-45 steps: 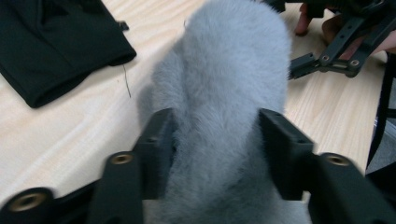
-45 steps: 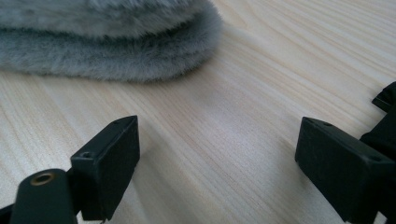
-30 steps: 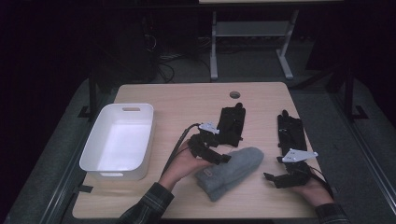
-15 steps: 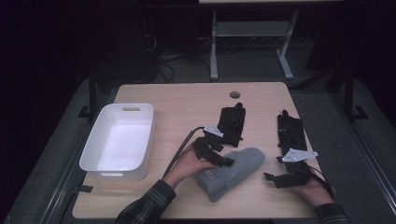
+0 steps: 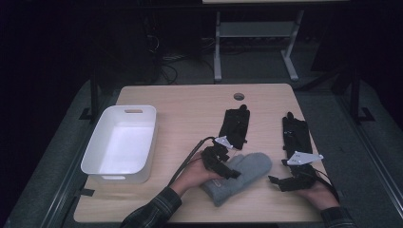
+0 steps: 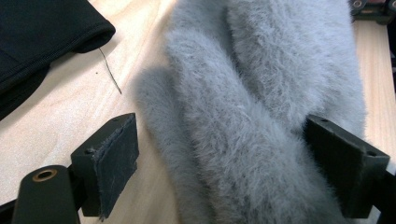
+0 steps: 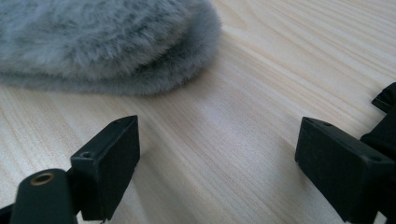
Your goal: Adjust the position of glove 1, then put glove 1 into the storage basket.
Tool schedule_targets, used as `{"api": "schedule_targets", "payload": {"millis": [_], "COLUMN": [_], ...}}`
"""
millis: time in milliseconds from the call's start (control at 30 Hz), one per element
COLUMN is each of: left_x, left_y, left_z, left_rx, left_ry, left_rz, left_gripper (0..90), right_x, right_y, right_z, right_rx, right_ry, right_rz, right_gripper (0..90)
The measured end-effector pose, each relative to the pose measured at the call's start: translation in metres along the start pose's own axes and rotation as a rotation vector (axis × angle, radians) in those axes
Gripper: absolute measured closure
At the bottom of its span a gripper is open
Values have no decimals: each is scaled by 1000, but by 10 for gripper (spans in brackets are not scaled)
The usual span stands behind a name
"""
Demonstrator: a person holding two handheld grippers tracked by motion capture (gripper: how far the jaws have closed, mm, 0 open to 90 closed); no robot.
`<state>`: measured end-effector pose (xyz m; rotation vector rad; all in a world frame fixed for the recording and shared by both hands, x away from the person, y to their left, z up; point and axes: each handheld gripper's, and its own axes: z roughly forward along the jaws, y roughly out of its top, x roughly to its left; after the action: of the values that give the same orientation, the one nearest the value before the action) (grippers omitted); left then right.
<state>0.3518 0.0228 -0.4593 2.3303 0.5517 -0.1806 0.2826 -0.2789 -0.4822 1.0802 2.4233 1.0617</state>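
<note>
The grey fuzzy mitten lies flat near the front of the tabletop, right of the white bin. The left gripper has its fingers spread wide to either side of the mitten, likely lined up to pinch it. The right gripper rests low just right of the mitten, fingers open over bare wood. Two black gloves lie farther back.

Left tool spread wide — grey mitten between jaws.

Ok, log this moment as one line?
left gripper: open, straddling grey mitten | right gripper: open, over bare table | tub: empty
</note>
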Motion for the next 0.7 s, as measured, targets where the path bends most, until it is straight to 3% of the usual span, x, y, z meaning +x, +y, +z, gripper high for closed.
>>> {"api": "schedule_targets", "payload": {"millis": [400,567,700], "left_x": [2,2,2], "left_y": [1,2,4], "left_z": [3,6,5], "left_rx": [50,75,92], "left_ry": [-110,-176,-193], "left_rz": [3,0,-8], "left_gripper": [351,482,608], "right_x": [0,0,0], "right_y": [0,0,0], "right_z": [0,0,0], "right_rx": [-1,-2,-2], "right_ry": [0,-1,-1], "right_rz": [-1,0,0], "right_gripper": [137,137,137]}}
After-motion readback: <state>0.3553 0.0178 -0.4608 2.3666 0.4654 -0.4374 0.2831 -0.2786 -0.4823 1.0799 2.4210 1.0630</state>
